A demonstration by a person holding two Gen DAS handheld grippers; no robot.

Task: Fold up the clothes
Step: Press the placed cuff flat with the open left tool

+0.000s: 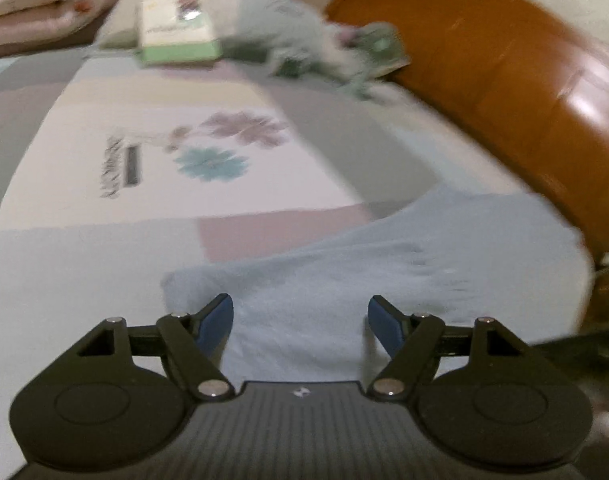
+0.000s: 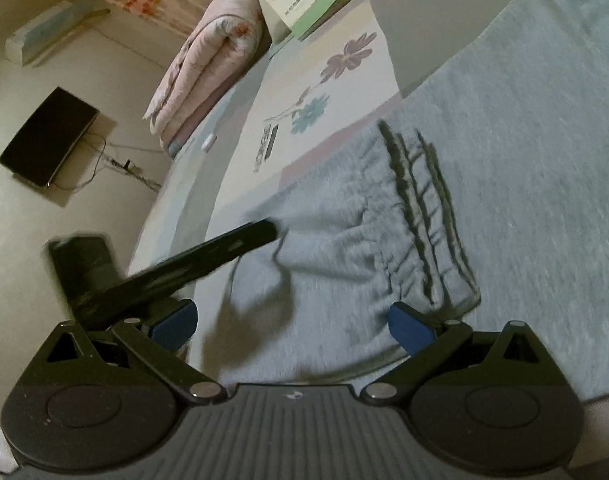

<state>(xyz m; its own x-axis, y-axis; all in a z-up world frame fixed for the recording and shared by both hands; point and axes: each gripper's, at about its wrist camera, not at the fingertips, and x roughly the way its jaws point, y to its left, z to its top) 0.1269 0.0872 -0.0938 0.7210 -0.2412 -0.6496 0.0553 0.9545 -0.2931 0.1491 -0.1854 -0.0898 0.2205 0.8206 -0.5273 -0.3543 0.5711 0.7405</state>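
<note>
A light grey-blue garment (image 1: pixel 344 264) lies spread flat on the bed. Its gathered elastic waistband (image 2: pixel 424 208) shows in the right wrist view, with the rest of the cloth (image 2: pixel 524 120) stretching away. My left gripper (image 1: pixel 300 320) is open and empty, just above the garment's near edge. My right gripper (image 2: pixel 292 328) is open and empty over the waistband end. The left gripper's black body (image 2: pixel 192 264) reaches in from the left of the right wrist view toward the garment's corner.
The bed sheet (image 1: pixel 184 152) has a flower print. A green-and-white box (image 1: pixel 176 36) and a crumpled pile of clothes (image 1: pixel 324 48) lie at the far end. An orange-brown headboard (image 1: pixel 504 80) runs along the right. A folded pink quilt (image 2: pixel 208 64) lies by the bed edge.
</note>
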